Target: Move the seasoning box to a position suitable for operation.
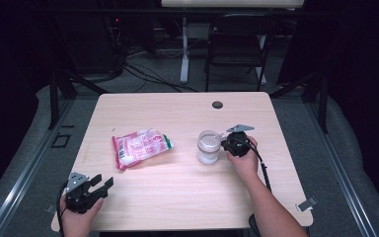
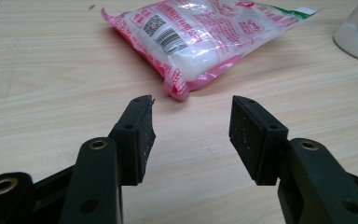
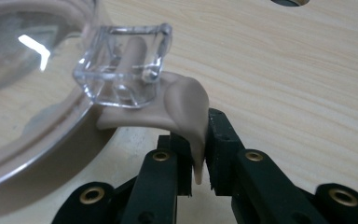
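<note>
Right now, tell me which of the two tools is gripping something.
The right tool, beside the clear jar: it pinches the jar lid's beige strap. The left tool is open, short of the pink bag.

a clear round jar (image 1: 208,147) is seen standing upright on the right half of the wooden table, well apart from the pink and white bag. it is closed by a transparent lid (image 3: 23,60), and white content seems to fill its lower part, though this is blurred in the high view. a clear square clasp (image 3: 123,63) is fixed at the lid's edge, and a beige soft tab (image 3: 184,109) is bent out from under it and pinched between black pads.
</note>
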Motion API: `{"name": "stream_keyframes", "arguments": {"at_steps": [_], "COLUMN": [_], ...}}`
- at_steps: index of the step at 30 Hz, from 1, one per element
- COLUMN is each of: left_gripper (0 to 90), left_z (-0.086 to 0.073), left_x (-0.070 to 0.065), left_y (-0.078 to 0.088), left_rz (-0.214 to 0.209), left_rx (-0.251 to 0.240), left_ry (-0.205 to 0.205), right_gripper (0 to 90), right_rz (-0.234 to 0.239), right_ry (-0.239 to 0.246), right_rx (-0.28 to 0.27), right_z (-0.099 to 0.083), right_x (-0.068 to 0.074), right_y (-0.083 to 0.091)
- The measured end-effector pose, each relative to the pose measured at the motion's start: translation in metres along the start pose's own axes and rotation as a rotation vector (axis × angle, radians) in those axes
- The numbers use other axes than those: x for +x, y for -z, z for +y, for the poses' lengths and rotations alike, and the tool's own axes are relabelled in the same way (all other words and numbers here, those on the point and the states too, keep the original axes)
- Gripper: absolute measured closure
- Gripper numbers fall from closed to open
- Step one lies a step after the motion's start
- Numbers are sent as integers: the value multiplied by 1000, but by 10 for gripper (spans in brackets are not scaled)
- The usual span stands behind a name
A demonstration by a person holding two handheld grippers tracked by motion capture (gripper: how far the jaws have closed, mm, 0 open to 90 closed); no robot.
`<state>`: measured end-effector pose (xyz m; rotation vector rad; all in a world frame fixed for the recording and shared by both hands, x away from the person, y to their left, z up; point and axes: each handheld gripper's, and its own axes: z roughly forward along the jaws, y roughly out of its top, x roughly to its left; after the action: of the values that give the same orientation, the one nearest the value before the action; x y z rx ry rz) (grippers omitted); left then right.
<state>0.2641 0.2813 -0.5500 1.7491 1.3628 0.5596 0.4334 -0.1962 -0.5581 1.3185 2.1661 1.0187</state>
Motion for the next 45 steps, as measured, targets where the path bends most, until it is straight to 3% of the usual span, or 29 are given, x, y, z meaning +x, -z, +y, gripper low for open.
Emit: {"name": "stream_keyframes", "arguments": {"at_steps": [8,13,19,24,30,37,45], "left_gripper": [498,498,498,499,505,512,505], "left_z": [13,24,34,41,47,54,57], "left_x": [-15,-31,-49,-63,-76,-86,-87], "left_y": [-20,-36,-52,-63,-71,-78,-81], "left_rz": [-58,-111,-170,-216,-248,-285,-276], "left_rx": [5,8,8,14,13,2,-7], "left_ry": [-46,-98,-149,-181,-210,-237,-196], "right_gripper": [842,840,835,832,751,697,621], "right_rz": [11,-16,5,2,70,121,179], "right_ry": [-4,1,-38,-6,-42,52,122], "right_rx": [0,3,4,17,25,36,32], "right_z": [-13,-23,-37,-45,-54,-62,-66], "right_x": [1,6,18,33,39,53,60], "right_y": [17,30,46,57,67,78,85]}}
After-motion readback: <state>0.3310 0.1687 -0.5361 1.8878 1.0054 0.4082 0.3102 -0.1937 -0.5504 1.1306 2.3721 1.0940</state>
